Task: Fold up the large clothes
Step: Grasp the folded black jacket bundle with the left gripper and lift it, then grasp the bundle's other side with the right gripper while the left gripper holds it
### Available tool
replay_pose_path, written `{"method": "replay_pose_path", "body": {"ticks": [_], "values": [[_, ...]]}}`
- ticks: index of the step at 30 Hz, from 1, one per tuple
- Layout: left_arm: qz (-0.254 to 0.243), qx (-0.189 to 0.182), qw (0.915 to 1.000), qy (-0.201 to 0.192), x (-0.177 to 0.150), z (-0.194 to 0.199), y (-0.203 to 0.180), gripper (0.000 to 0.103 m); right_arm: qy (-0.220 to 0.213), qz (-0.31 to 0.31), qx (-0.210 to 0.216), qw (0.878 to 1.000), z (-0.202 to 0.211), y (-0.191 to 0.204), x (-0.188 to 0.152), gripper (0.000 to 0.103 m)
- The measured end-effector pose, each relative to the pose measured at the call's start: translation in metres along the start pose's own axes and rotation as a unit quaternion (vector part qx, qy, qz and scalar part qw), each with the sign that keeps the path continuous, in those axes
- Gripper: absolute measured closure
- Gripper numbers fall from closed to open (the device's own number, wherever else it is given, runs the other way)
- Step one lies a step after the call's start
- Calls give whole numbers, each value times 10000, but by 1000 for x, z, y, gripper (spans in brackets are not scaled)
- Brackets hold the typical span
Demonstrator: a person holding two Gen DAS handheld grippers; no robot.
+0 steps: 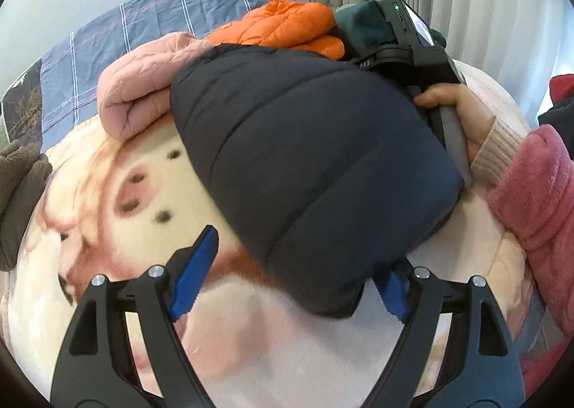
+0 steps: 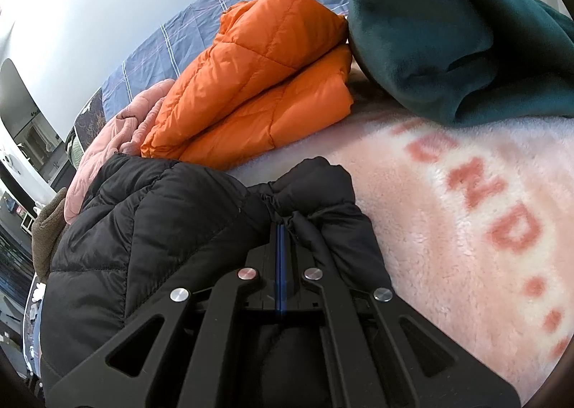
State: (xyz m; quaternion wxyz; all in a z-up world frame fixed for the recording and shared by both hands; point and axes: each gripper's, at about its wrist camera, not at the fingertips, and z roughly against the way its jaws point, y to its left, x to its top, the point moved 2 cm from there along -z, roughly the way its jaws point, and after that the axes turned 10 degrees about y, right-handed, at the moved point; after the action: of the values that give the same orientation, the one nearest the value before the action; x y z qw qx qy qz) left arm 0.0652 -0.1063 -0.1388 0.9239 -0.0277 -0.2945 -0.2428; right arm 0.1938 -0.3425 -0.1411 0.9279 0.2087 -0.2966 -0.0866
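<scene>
A black puffer jacket [image 1: 308, 164] lies bunched on the pink fleece blanket [image 1: 150, 192]. My left gripper [image 1: 290, 282] is open, its blue fingers [image 1: 193, 275] spread on either side of the jacket's near end. My right gripper [image 2: 281, 228] is shut on a gathered edge of the black jacket [image 2: 143, 228]. In the left wrist view the right gripper's body [image 1: 423, 45], held by a hand, shows behind the jacket.
A folded orange puffer jacket [image 2: 258, 85], a pink quilted garment [image 1: 143, 85] and a dark green fleece [image 2: 448, 31] lie at the far side. A blue plaid sheet [image 1: 161, 13] lies behind. A brown garment [image 1: 18, 192] lies at the left edge.
</scene>
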Motion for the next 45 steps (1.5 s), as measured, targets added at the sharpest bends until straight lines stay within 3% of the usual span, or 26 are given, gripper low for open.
{"method": "replay_pose_path", "body": {"ticks": [5, 9, 14, 17, 25, 27, 29, 30, 32, 35, 37, 40, 42, 44, 45], "values": [[231, 71, 9997, -12, 12, -11, -6, 15, 4, -12, 13, 10000, 0, -1, 0, 103], [360, 165, 9989, 267, 13, -22, 1, 13, 2, -12, 15, 10000, 0, -1, 0, 103], [648, 281, 9954, 644, -5, -24, 31, 13, -4, -1, -1, 10000, 0, -1, 0, 103], [843, 62, 9937, 731, -18, -19, 47, 13, -11, 34, -19, 10000, -1, 2, 0, 103], [635, 284, 9948, 744, -22, -11, 40, 15, -29, 40, -18, 10000, -1, 3, 0, 103], [567, -188, 9943, 881, -21, -3, 37, 27, -28, 31, -17, 10000, -1, 2, 1, 103], [517, -1088, 9888, 880, -17, 17, 34, 54, -30, 33, -24, 10000, -1, 2, 1, 103], [466, -1371, 9869, 713, -12, 31, 34, 59, -28, 35, -27, 10000, -1, 2, 1, 103], [273, -1553, 9872, 237, 0, 58, 32, 63, -35, 47, -53, 10000, 0, 3, 1, 103], [-311, -953, 9928, -654, 42, 84, 21, 59, -44, 59, -80, 9999, 0, 4, 0, 103], [-466, -707, 9928, -846, 71, 72, 19, 58, -56, 62, -88, 9999, 1, 4, 0, 103], [-298, -730, 9949, -629, 123, 26, 23, 58, -67, 60, -91, 9999, 2, 4, 0, 103], [-254, -333, 9976, -546, 153, -9, 28, 56, -71, 48, -72, 9999, 2, 4, 0, 103], [-379, 222, 9989, -131, 166, -53, 36, 29, -72, 14, -29, 10000, 2, 2, -1, 103], [-507, 294, 9982, 121, 164, -85, 40, 27, -64, -42, 14, 10000, 2, 1, -1, 103]]}}
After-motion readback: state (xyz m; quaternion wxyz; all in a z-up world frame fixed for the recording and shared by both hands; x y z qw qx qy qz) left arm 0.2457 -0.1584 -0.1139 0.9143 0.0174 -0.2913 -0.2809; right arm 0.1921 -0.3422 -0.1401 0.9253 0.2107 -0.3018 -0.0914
